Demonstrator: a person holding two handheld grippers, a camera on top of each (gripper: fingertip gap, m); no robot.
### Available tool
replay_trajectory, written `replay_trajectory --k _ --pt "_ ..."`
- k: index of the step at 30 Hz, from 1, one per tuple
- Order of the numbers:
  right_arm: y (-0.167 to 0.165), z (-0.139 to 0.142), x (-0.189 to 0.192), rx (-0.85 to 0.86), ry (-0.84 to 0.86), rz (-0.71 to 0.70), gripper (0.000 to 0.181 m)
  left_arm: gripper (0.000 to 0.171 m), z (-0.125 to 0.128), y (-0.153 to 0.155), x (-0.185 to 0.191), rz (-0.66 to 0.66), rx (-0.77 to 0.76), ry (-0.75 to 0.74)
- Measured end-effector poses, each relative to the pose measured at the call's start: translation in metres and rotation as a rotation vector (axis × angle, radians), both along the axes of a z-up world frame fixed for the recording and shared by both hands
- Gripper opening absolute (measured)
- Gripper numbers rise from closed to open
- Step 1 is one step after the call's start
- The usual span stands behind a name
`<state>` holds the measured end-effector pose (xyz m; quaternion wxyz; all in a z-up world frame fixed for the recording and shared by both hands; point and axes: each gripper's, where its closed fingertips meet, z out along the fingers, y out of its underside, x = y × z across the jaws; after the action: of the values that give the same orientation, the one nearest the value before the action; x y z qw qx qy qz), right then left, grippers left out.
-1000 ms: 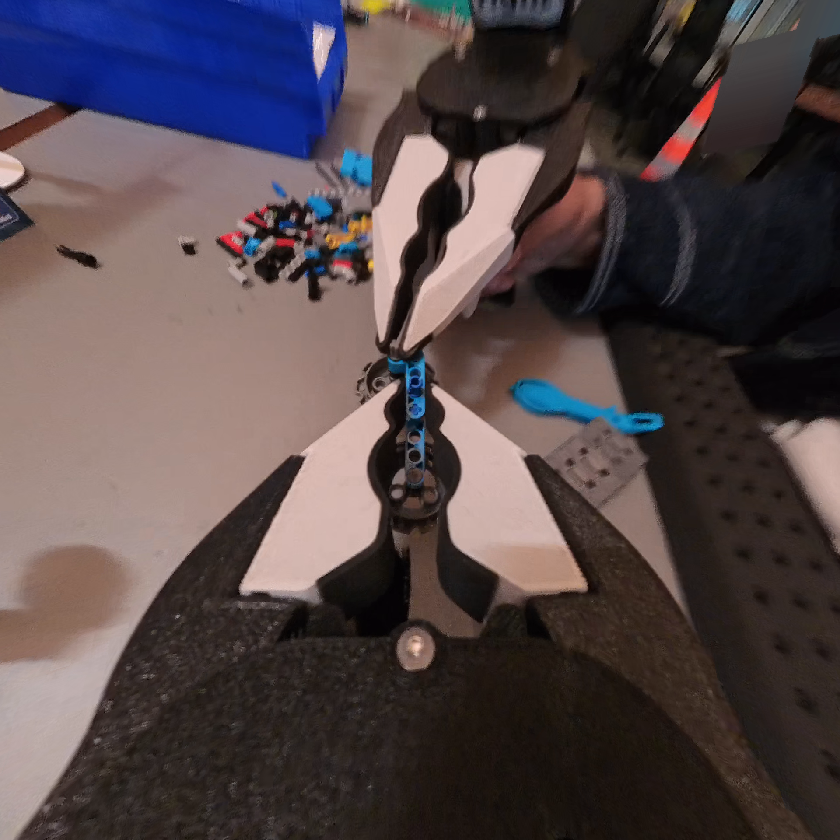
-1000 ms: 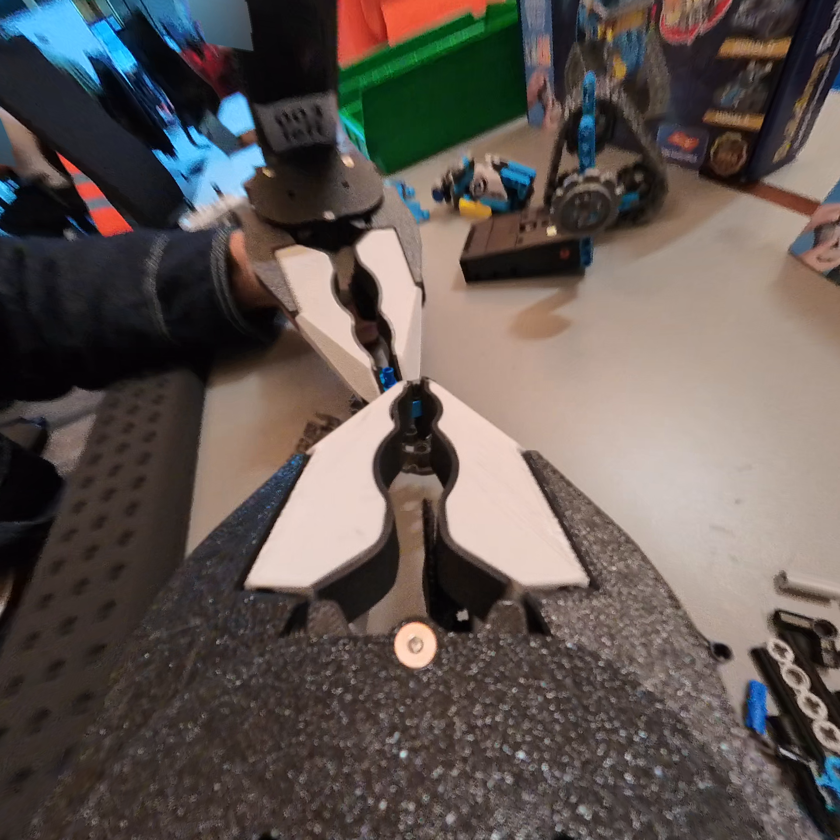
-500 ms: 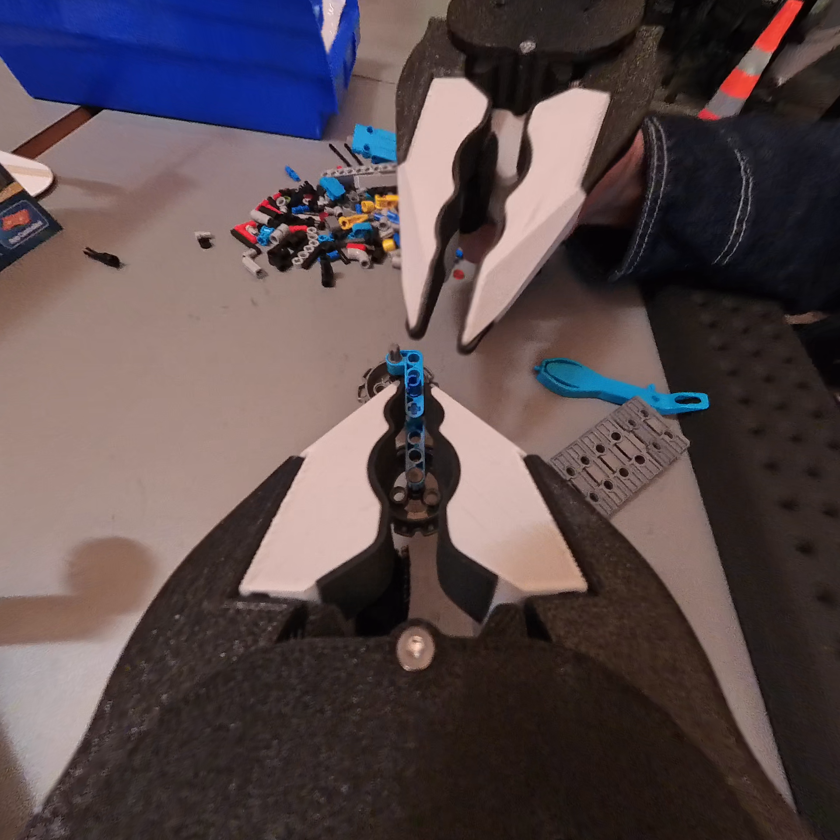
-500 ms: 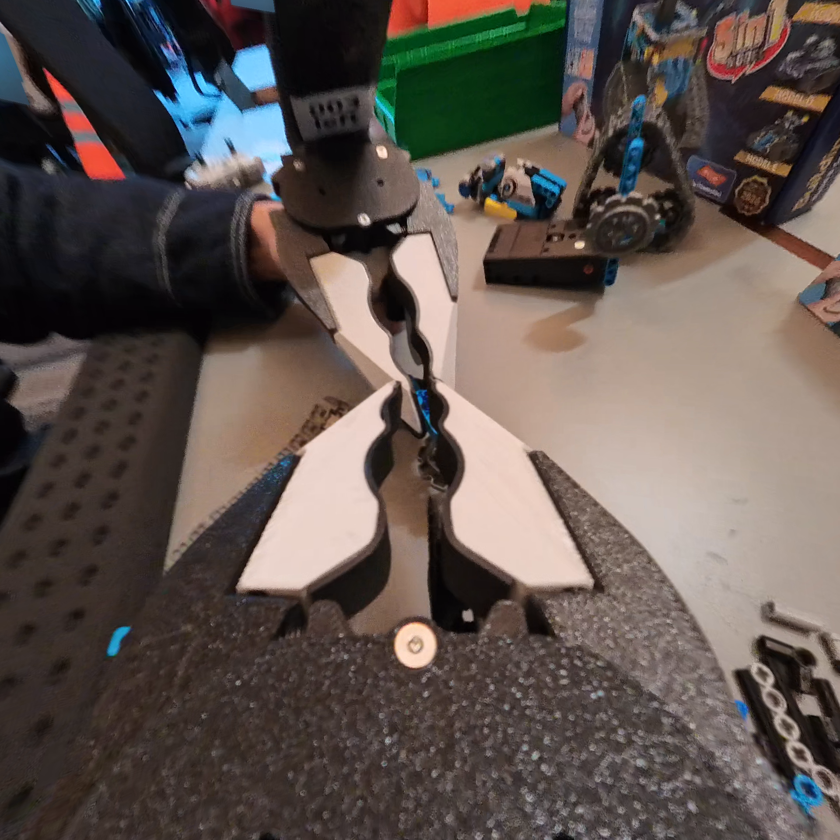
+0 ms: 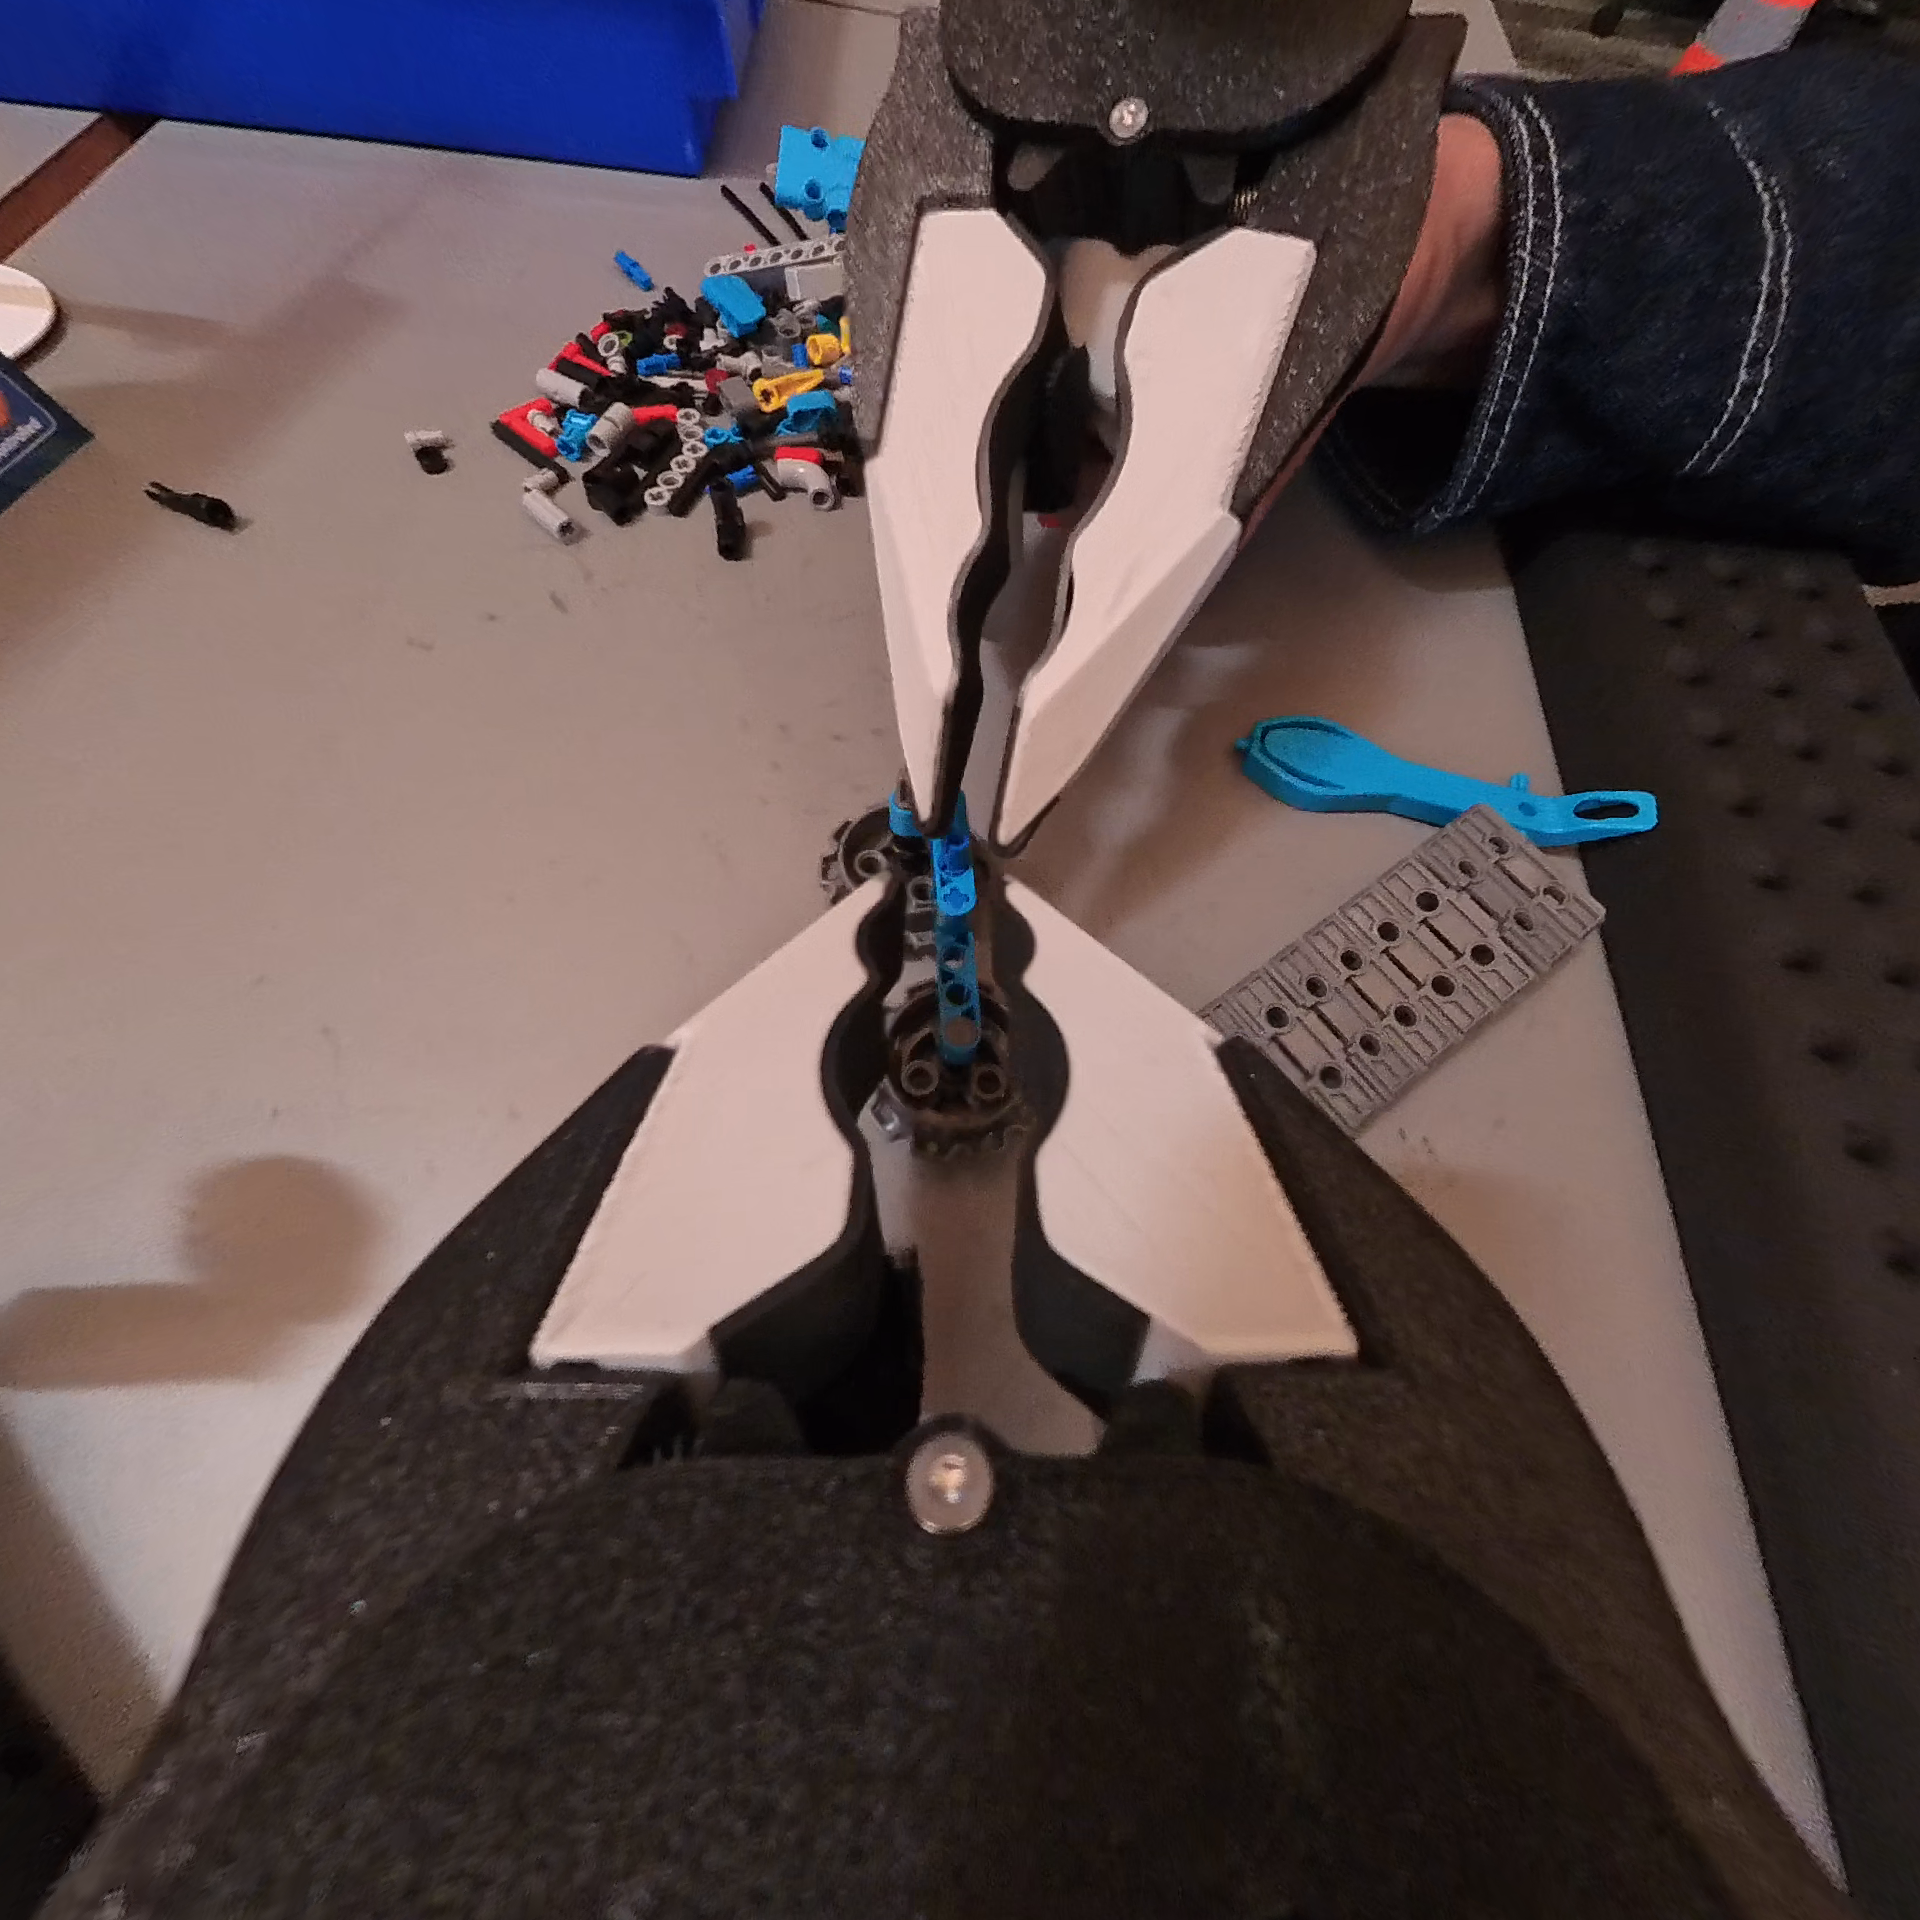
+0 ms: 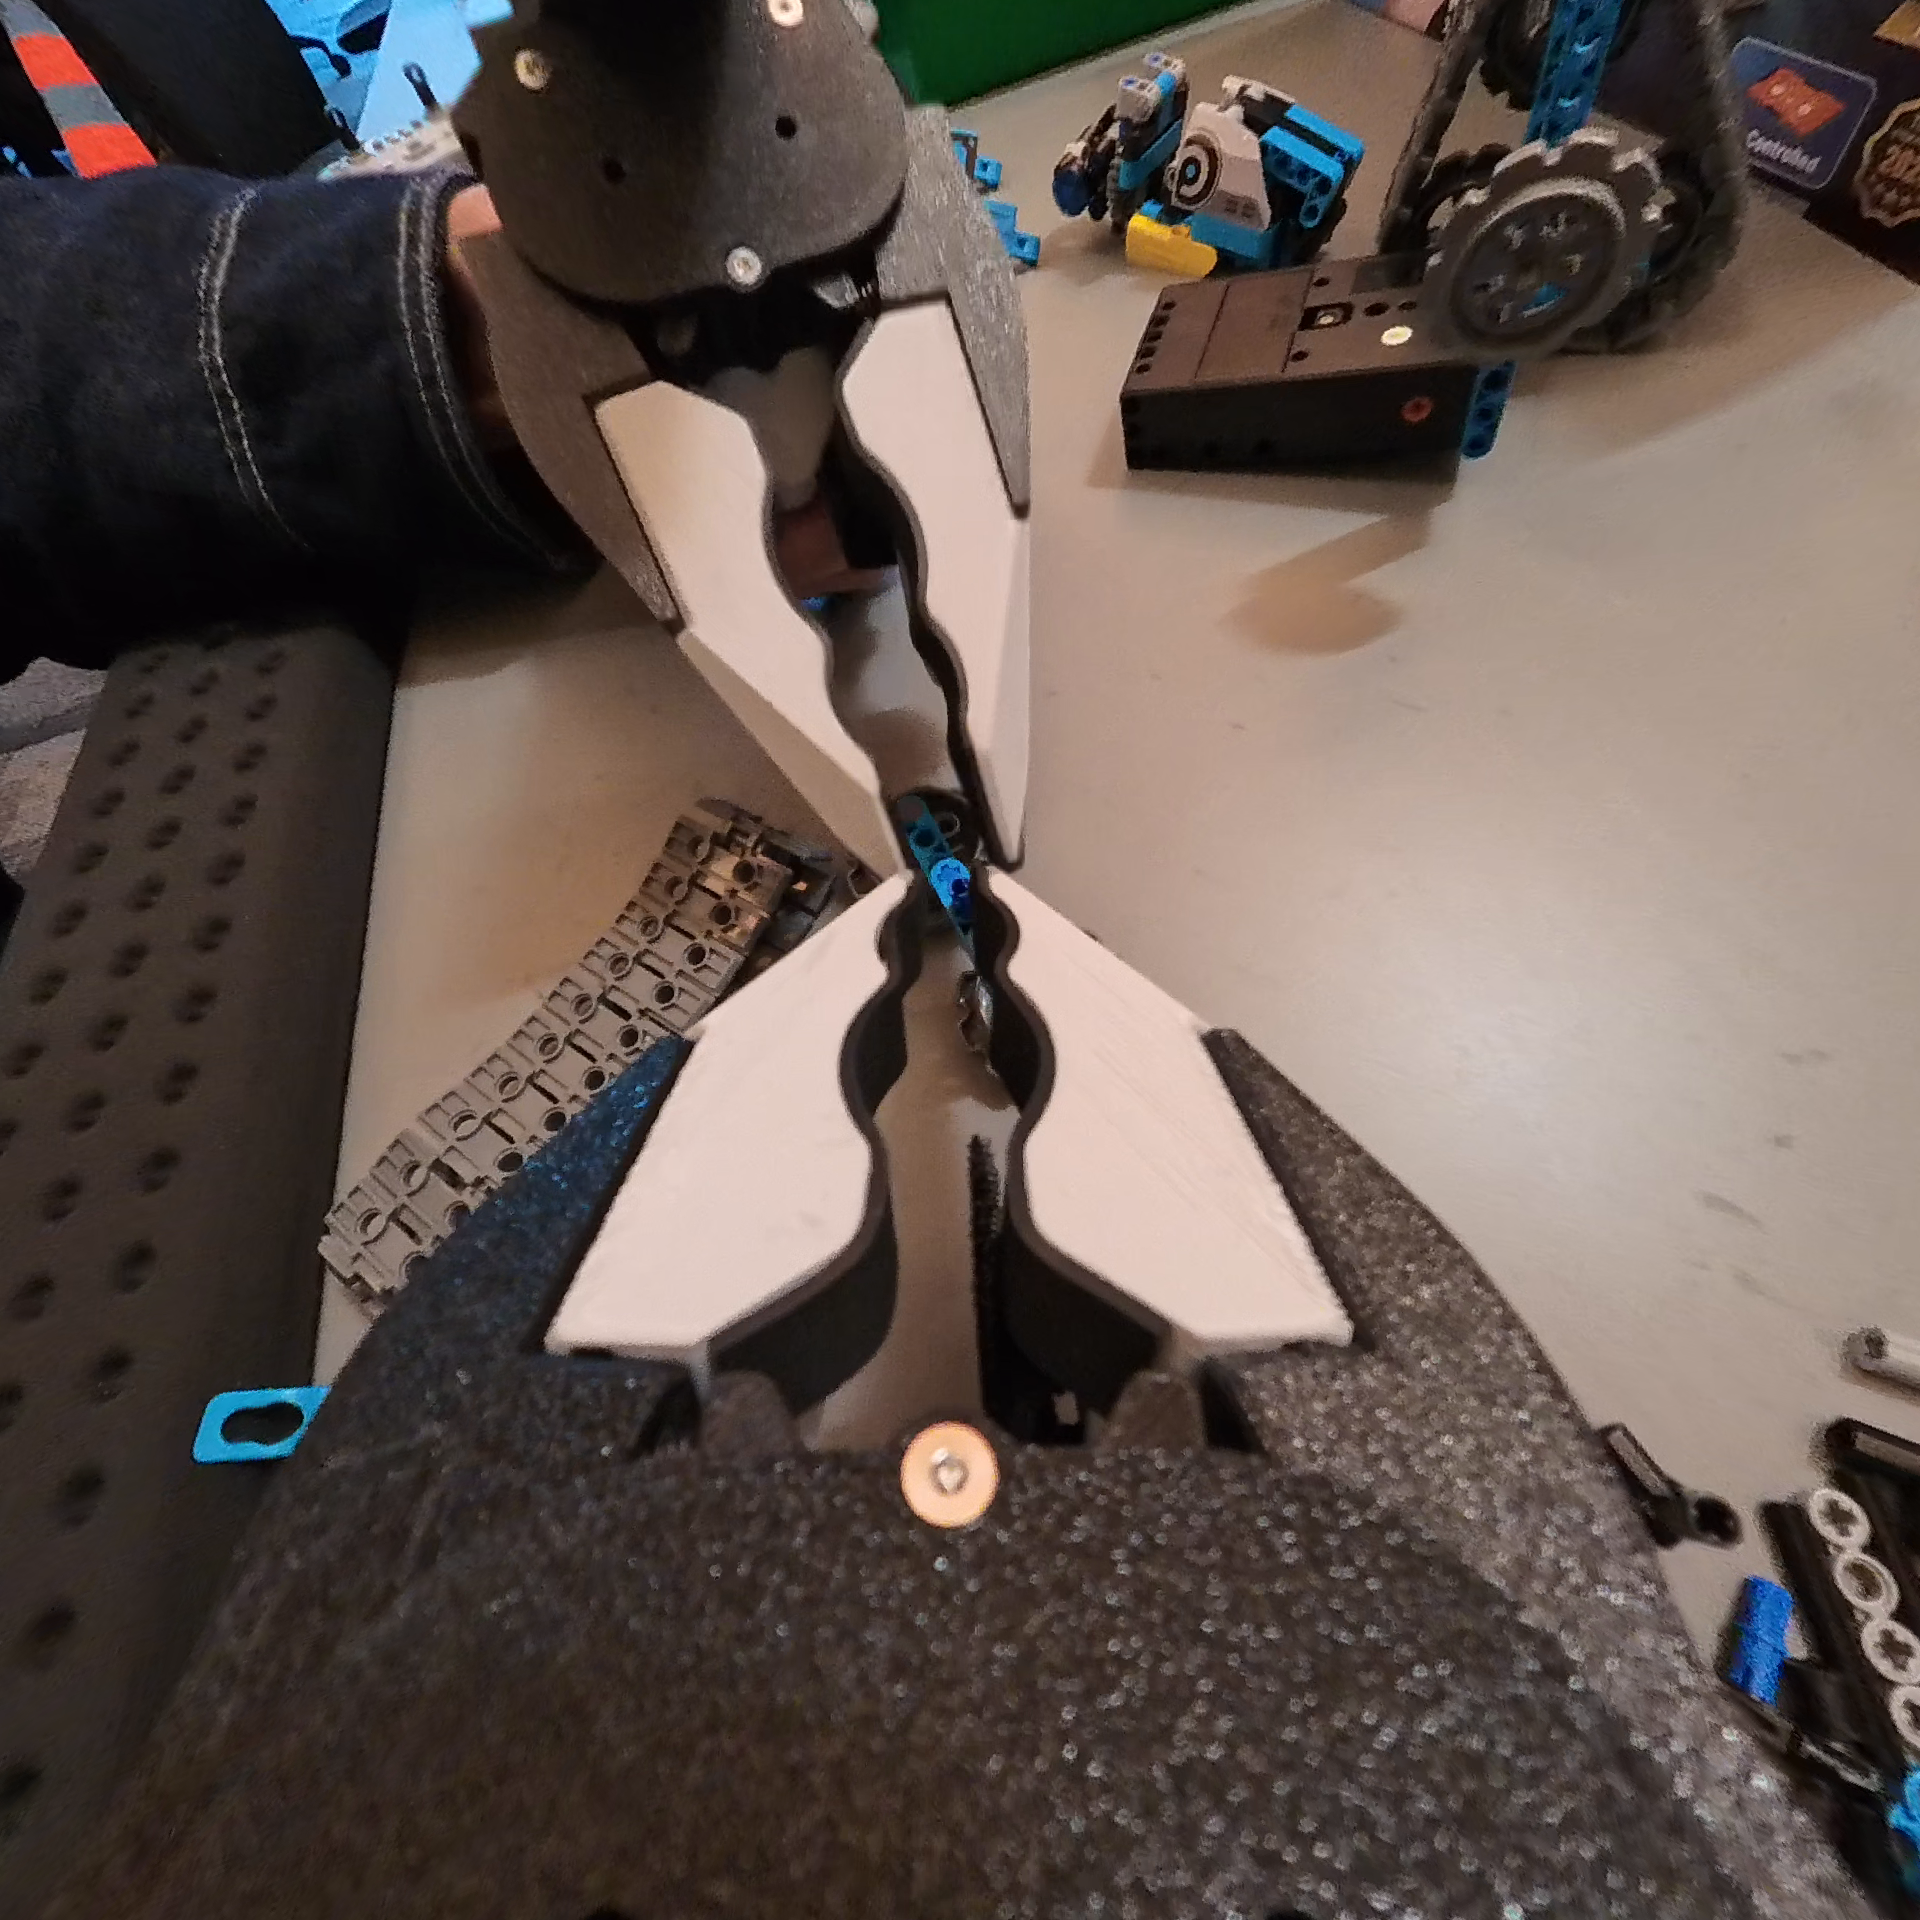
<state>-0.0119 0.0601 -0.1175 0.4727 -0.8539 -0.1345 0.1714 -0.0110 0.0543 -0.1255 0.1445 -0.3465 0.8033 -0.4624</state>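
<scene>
My left gripper (image 5: 943, 888) is shut on a blue holed beam (image 5: 954, 966), which runs forward between its fingers. A black gear (image 5: 951, 1127) sits on the beam's near end, inside the jaws. My right gripper (image 5: 975, 831) comes in from the far side, held by a hand in a dark denim sleeve (image 5: 1683, 281). Its tips are closed on the beam's far end. In the right wrist view, my right gripper (image 6: 948, 888) pinches that blue beam end (image 6: 940, 831) tip to tip with the left gripper (image 6: 951, 847). A second black gear (image 5: 857, 857) lies on the table just behind.
A pile of small parts (image 5: 686, 416) and a blue bin (image 5: 416, 62) lie far left. A blue tool (image 5: 1382, 784), a grey holed plate (image 5: 1403, 997) and a black perforated mat (image 5: 1766, 1039) lie right. The right wrist view shows a black block (image 6: 1299, 395), a tracked model (image 6: 1548, 239) and loose parts (image 6: 1870, 1600).
One second ago the right gripper pinched the beam's far end. Half a second ago it had opened and drawn back. Now it is back at that end with its tips closed in.
</scene>
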Motion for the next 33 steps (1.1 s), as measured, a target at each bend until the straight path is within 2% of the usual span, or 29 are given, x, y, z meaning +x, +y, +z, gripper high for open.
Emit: replay_trajectory --k 5,7,13,20,27,28,29,30,31,32,33 --pt "0.001 -0.002 0.002 -0.007 -0.005 -0.01 0.006 0.012 -0.02 -0.004 -0.001 -0.018 0.092 0.033" --pt "0.001 -0.002 0.002 -0.002 -0.009 -0.011 0.007 0.006 -0.02 -0.003 0.002 -0.007 0.107 0.016" --pt "0.002 -0.006 -0.001 -0.01 -0.047 0.009 0.002 0.005 -0.02 -0.006 0.0 -0.025 0.077 0.041" --pt "0.005 -0.005 0.005 -0.005 -0.029 -0.039 0.0 0.007 -0.021 -0.004 0.004 0.002 0.079 0.041" --pt "0.008 0.003 0.004 0.022 0.075 -0.05 0.0 0.006 -0.019 -0.006 0.005 0.01 0.058 0.054" --pt "0.009 0.007 0.004 0.038 0.108 -0.053 0.0 0.006 -0.022 -0.005 0.004 0.005 0.078 0.067" --pt "0.011 0.054 0.014 0.237 0.267 -0.098 0.0 0.009 -0.025 -0.005 0.001 -0.009 0.096 0.074" --pt "0.0 0.107 0.041 0.419 0.435 -0.154 0.0 0.007 -0.024 -0.008 0.0 -0.018 0.085 0.064" --pt "-0.014 0.132 0.072 0.524 0.394 -0.244 0.0 0.006 -0.023 -0.008 -0.001 -0.012 0.078 0.062" --pt "-0.021 0.127 0.086 0.492 0.266 -0.294 0.0 0.006 -0.023 -0.008 0.0 -0.003 0.077 0.06" --pt "-0.024 0.116 0.082 0.442 0.26 -0.279 0.0 0.006 -0.023 -0.008 0.0 0.0 0.077 0.06"
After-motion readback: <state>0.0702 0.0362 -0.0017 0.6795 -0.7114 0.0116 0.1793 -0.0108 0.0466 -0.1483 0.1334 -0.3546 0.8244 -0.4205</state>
